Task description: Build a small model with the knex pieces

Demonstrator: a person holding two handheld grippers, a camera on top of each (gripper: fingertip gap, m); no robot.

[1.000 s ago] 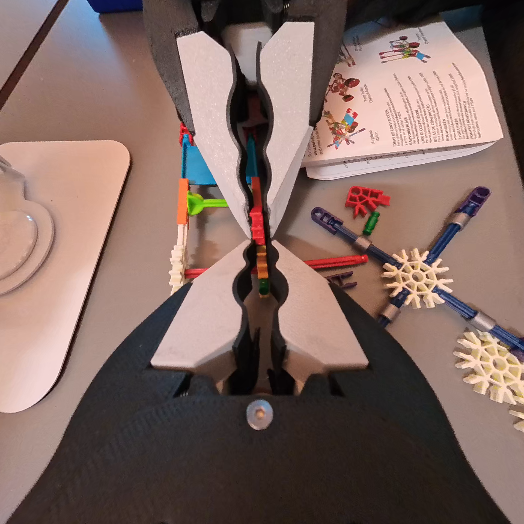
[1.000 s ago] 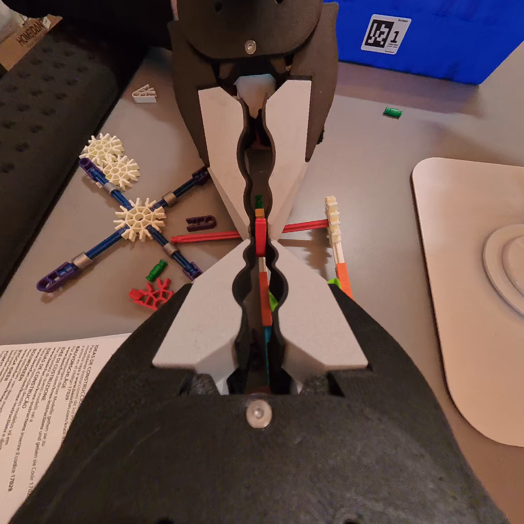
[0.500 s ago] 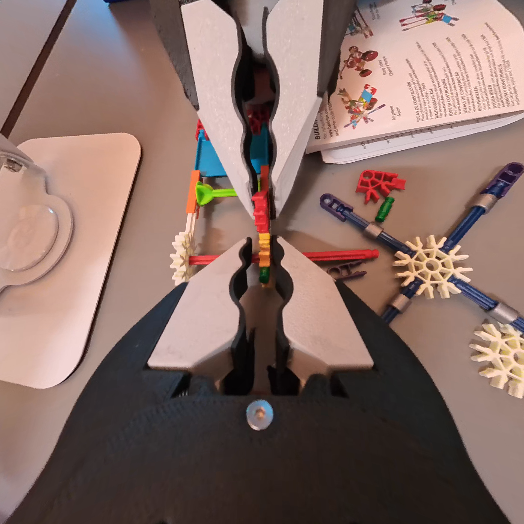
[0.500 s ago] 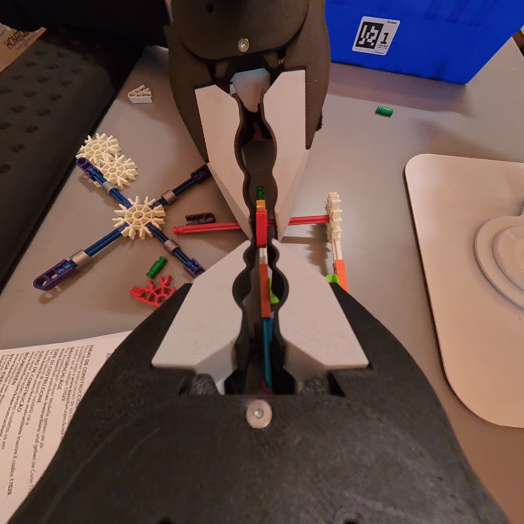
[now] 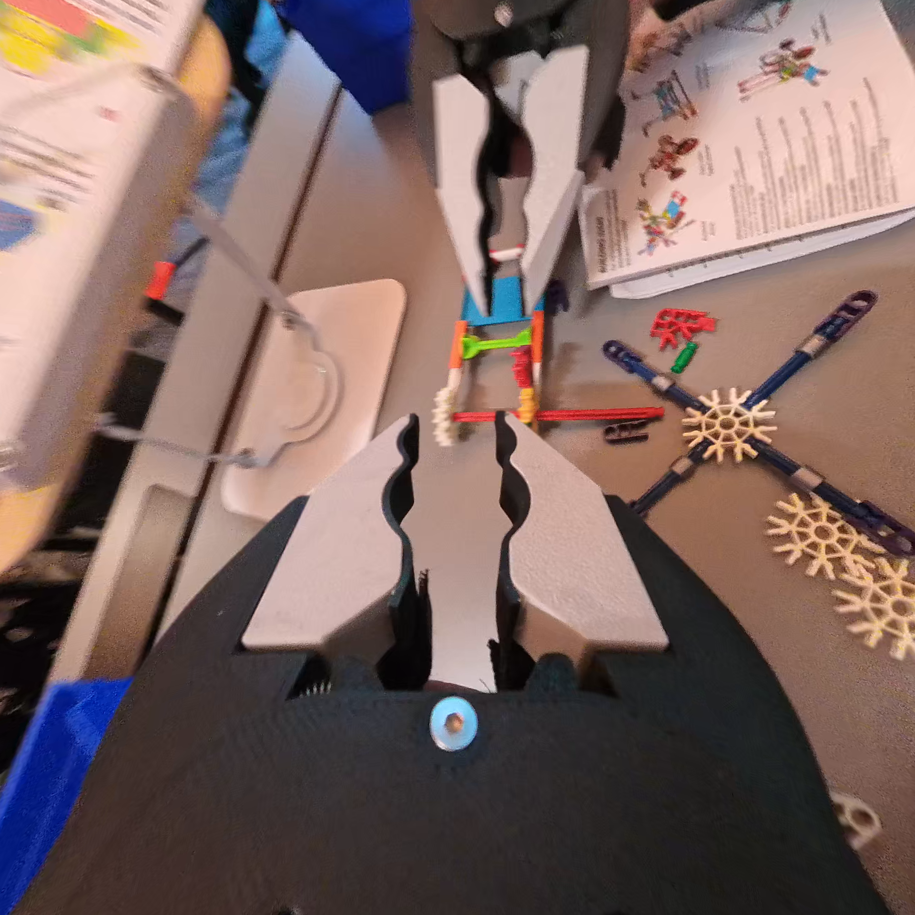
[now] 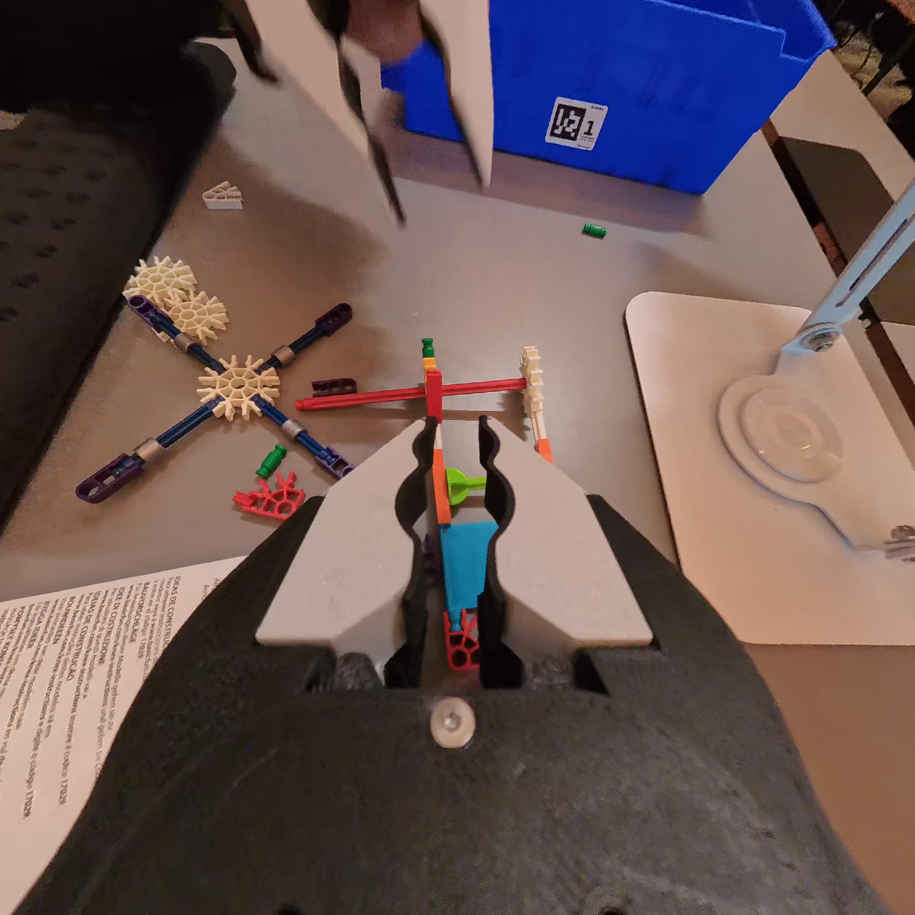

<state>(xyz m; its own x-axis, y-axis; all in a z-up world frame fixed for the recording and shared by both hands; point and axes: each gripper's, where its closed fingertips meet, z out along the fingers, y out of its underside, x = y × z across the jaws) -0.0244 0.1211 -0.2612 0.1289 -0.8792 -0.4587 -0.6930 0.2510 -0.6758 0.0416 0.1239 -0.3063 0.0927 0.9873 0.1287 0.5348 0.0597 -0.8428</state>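
Observation:
A small model of coloured rods and connectors [image 5: 496,342] lies flat on the grey table, with a red cross rod, a white gear, orange rods, a green rod and a blue panel. My left gripper [image 5: 456,420] is open and empty, its tips just short of the red rod. In the right wrist view my right gripper [image 6: 458,421] is open and straddles the model [image 6: 376,394], the blue panel [image 6: 468,559] lying between its fingers. The right gripper [image 5: 506,299] also shows in the left wrist view, open over the panel. The left gripper [image 6: 440,198] shows blurred, raised and open.
A blue rod cross with a white snowflake hub [image 6: 238,386], a loose red connector [image 6: 271,497] and small green rods lie beside the model. An instruction booklet [image 5: 772,163], a blue bin [image 6: 643,64], a white stand base [image 6: 693,495] and a black pad [image 6: 59,247] surround it. Spacing between my two grippers at the tips: around 9 cm. My right gripper's tips are some 9 cm from the loose red connector [image 6: 271,497]. It is also in sight in the left wrist view [image 5: 676,319].
Both grippers have opened and let go of the model, which now lies on the table. The left gripper has pulled back and up; the right stays over the model.

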